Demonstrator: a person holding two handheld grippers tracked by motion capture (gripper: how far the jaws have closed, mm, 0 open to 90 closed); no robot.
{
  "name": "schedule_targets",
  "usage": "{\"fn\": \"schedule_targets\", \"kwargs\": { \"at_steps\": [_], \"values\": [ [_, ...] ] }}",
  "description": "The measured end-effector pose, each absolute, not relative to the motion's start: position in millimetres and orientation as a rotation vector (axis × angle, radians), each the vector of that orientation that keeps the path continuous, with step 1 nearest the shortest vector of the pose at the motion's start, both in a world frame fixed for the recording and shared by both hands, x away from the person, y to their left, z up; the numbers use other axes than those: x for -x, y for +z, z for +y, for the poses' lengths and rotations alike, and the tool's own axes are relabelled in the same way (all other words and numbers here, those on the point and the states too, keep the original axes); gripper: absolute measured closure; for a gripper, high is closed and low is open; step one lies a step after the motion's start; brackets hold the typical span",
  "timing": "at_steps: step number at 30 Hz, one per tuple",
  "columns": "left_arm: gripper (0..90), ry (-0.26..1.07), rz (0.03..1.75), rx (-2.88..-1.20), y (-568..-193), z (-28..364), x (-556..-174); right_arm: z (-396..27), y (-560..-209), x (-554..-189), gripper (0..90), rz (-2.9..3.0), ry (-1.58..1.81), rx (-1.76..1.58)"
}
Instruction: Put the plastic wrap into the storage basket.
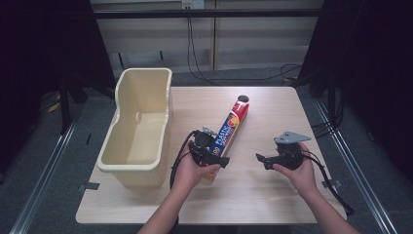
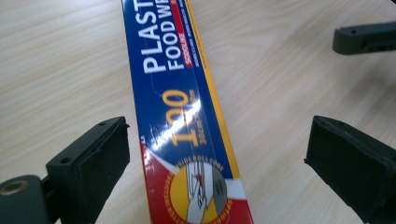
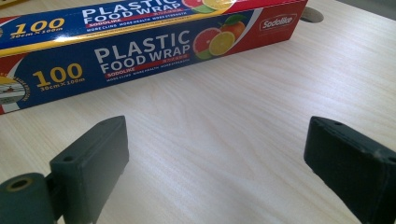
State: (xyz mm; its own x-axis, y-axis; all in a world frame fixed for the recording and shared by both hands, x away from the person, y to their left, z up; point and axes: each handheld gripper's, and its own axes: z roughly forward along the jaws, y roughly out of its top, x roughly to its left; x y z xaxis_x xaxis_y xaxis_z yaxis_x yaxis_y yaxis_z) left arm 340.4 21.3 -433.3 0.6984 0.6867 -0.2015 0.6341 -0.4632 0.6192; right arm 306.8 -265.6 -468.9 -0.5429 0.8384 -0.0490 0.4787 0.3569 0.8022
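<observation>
A long plastic food wrap box, blue and red with a yellow edge, lies flat on the wooden table, running from the middle toward the far side. My left gripper is at the box's near end and stands open. In the left gripper view its jaws straddle the box with a gap on both sides. My right gripper is open to the right of the box, over bare wood. In the right gripper view the box lies broadside ahead of the jaws, with nothing between them.
A tall cream plastic tub stands along the table's left side, close to the left hand. A round hole is in the tabletop by the box's far end. A jaw of the right gripper shows in the left gripper view.
</observation>
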Motion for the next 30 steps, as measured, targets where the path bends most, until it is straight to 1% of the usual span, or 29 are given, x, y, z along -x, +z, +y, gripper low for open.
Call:
{"fn": "schedule_targets", "kwargs": {
  "at_steps": [11,15,16,18,23,28,30],
  "values": [
    [6.8,0.088,1.05,-2.225,-432.1,0.7,-369.3,-270.9,-468.9,-309.5,4.0,2.159,1.068,-1.166],
    [7.3,0.126,1.056,-2.234,-431.3,-6.7,-378.5,-271.6,-469.1,-309.8,4.1,2.157,1.067,-1.179],
    [8.1,0.114,1.058,-2.231,-430.4,-8.3,-380.1,-271.9,-469.0,-310.0,4.1,2.159,1.071,-1.175],
    [9.8,0.135,1.055,-2.234,-430.0,-12.2,-383.6,-272.5,-468.6,-309.8,4.1,2.154,1.066,-1.178],
    [14.6,0.136,1.07,-2.24,-431.3,-16.7,-392.7,-274.5,-468.1,-310.4,4.1,2.15,1.078,-1.182],
    [16.6,0.145,1.092,-2.258,-433.6,-18.0,-400.0,-276.4,-468.0,-310.7,4.2,2.144,1.084,-1.195],
    [17.9,0.138,1.105,-2.233,-435.1,-19.0,-403.0,-276.9,-467.9,-310.8,4.3,2.142,1.083,-1.2]
  ]
}}
